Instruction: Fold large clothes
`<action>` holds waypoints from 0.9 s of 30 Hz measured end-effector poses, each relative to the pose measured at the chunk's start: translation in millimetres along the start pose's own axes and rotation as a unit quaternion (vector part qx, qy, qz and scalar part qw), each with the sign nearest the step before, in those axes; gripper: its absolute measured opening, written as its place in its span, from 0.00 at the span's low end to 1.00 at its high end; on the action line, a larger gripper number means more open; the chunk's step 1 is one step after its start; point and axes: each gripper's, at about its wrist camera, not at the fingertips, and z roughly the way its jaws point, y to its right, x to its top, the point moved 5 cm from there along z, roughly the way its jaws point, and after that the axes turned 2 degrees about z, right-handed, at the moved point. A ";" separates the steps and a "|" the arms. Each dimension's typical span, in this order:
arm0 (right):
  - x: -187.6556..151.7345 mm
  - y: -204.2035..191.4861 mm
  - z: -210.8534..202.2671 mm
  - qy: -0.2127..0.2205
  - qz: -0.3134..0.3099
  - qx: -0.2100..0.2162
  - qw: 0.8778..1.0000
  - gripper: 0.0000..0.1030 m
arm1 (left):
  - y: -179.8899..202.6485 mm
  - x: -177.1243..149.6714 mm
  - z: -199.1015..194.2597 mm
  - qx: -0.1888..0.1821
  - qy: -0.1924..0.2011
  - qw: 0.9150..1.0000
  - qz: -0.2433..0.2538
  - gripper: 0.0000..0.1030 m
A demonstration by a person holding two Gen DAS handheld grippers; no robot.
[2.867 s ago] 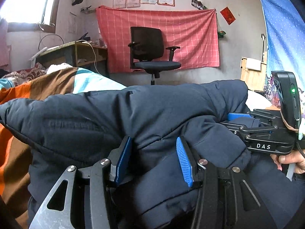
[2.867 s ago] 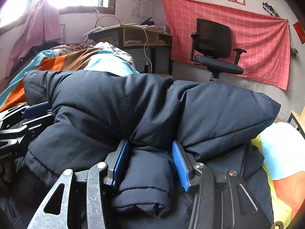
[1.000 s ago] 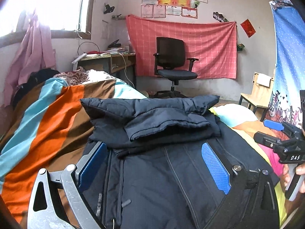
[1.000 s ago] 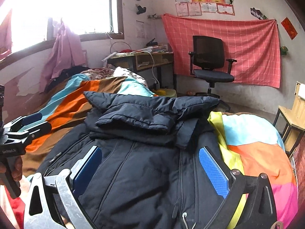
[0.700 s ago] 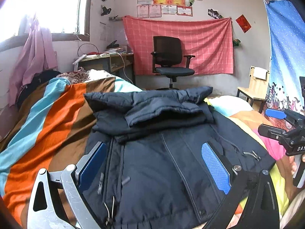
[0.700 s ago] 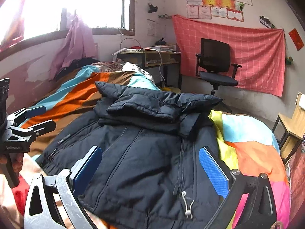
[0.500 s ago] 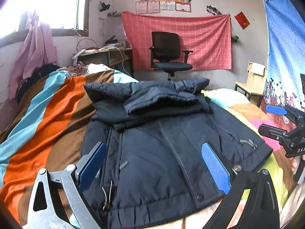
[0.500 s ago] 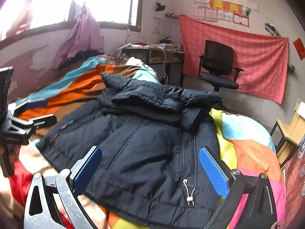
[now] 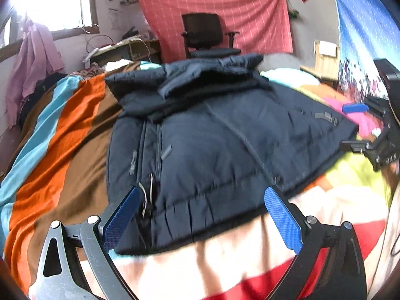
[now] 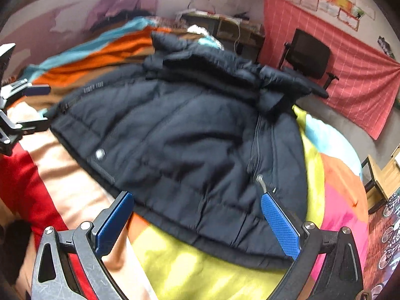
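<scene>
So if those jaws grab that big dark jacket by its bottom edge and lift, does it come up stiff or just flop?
Probably floppy: the jacket drapes over the blanket, its top already folded over. Its quilted puffiness suggests bulky but fairly light. The hem looks thick, so one pinch may not lift the whole width evenly.

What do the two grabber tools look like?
Each tool, left and right, has two long fingers with bumpy blue pads on grey and black metal arms joined by round silver bolts. The right tool, seen from the side, is black with white letters, too blurred to read.
</scene>
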 end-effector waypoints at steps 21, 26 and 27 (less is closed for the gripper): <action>-33.3 -2.4 38.1 -0.115 -0.075 -0.017 0.990 1.00 | -1.0 -51.1 37.2 0.065 -0.077 0.994 0.041 0.95; -39.1 -5.3 47.9 -0.128 -0.097 -0.053 0.986 1.00 | 4.1 -55.1 45.1 0.082 -0.090 0.991 0.061 0.95; -39.2 -0.8 49.6 -0.129 -0.092 -0.069 0.985 1.00 | 4.3 -56.3 48.0 0.090 -0.093 0.989 0.065 0.95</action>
